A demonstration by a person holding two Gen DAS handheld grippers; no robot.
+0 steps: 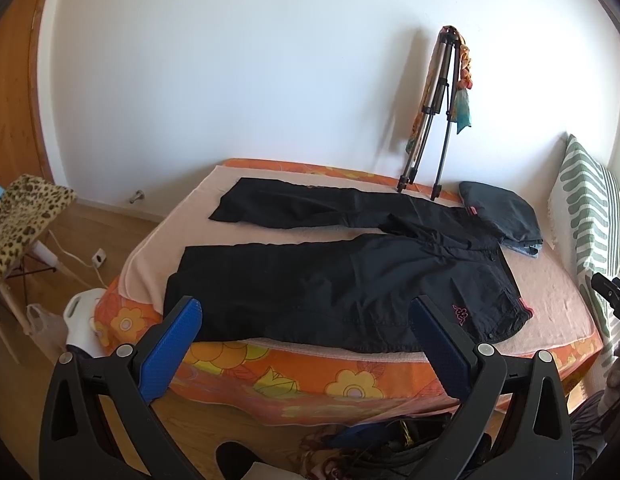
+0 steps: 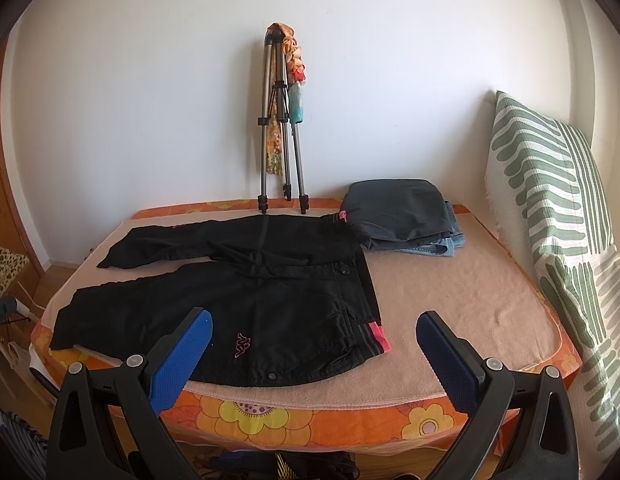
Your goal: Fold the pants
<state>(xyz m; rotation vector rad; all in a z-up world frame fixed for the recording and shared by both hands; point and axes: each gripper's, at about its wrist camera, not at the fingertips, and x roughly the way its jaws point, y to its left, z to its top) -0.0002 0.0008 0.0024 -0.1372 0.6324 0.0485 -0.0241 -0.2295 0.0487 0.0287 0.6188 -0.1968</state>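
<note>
Black pants [image 1: 330, 280] [image 2: 229, 300] lie spread flat on a pink towel [image 1: 558, 300] [image 2: 450, 300] on the bed, legs pointing left, waistband with a pink trim to the right, a small pink logo near the hip. My left gripper [image 1: 305, 312] hovers open in front of the bed's near edge, over the near leg, with nothing between its blue pads. My right gripper [image 2: 314, 324] is open too, held before the waistband's near corner, apart from the cloth.
A stack of folded clothes [image 1: 502, 216] [image 2: 406, 212] sits at the bed's back right. A tripod [image 1: 434, 120] [image 2: 277, 120] with a scarf leans on the wall. A striped pillow [image 2: 550, 220] stands at the right. A leopard-print chair [image 1: 21, 216], cables and a bag occupy the floor at left.
</note>
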